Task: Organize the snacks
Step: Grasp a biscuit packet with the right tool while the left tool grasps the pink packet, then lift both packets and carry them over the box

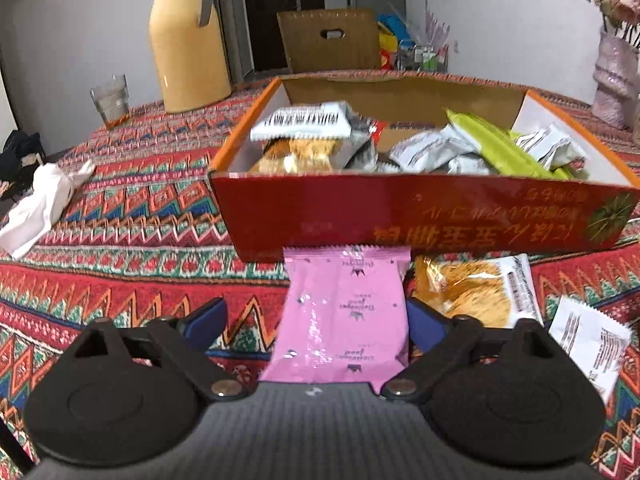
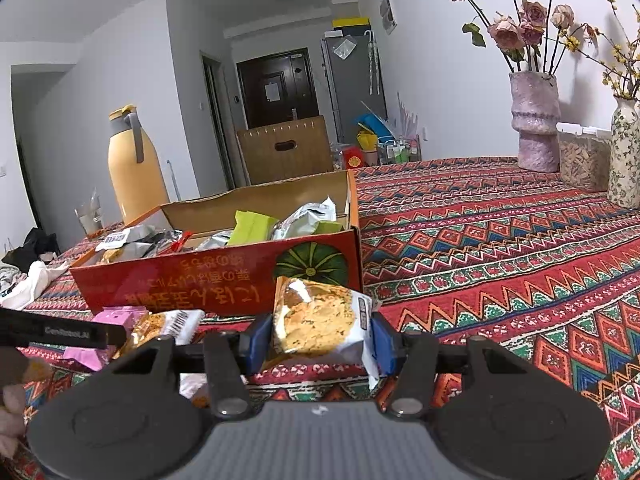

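Left gripper [image 1: 316,322] stands wide, its blue fingers [image 1: 206,320] on either side of a pink snack packet [image 1: 344,320] that lies on the patterned tablecloth [image 1: 140,216]; the left pad is clear of the packet, and whether the right pad touches it I cannot tell. At twelve o'clock from the packet sits the orange snack box [image 1: 400,216], holding white, silver and green packets. At two o'clock lies a clear-wrapped golden pastry [image 1: 468,292], and at three o'clock a white packet [image 1: 588,344].

Right gripper [image 2: 316,344] is closed to a middling width on a clear-wrapped cracker packet [image 2: 316,320], both blue pads pressing its sides, lifted just before the box [image 2: 224,276]. At nine o'clock the pink packet [image 2: 120,316] shows again.
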A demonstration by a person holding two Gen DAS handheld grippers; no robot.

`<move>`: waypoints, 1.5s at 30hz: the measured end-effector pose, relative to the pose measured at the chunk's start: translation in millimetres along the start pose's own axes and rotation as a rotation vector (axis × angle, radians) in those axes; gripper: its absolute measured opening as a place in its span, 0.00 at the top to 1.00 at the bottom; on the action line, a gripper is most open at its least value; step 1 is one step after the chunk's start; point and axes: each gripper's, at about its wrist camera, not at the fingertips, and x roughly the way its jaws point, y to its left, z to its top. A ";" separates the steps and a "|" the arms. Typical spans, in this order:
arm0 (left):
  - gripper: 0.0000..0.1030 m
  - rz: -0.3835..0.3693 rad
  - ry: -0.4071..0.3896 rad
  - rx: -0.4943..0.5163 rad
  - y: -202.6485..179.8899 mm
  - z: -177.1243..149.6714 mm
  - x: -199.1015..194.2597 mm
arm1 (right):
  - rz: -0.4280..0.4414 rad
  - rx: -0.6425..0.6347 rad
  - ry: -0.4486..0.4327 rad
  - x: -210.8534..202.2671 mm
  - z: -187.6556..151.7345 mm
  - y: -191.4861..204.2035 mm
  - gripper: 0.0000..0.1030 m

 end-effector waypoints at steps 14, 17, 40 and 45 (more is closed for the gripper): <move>0.39 -0.056 -0.038 -0.032 8.8 -4.0 -9.9 | 0.008 0.004 0.018 7.4 -1.9 -1.3 0.50; 0.39 -0.055 -0.054 -0.031 11.2 -5.1 -15.9 | 0.007 0.004 0.018 7.8 -1.9 -0.9 0.50; 0.39 -0.078 -0.246 -0.035 25.7 11.5 -78.5 | 0.011 -0.055 -0.053 -7.3 15.8 14.5 0.50; 0.39 -0.096 -0.289 -0.027 19.6 25.4 -86.0 | 0.013 -0.070 -0.095 -8.0 30.5 19.8 0.50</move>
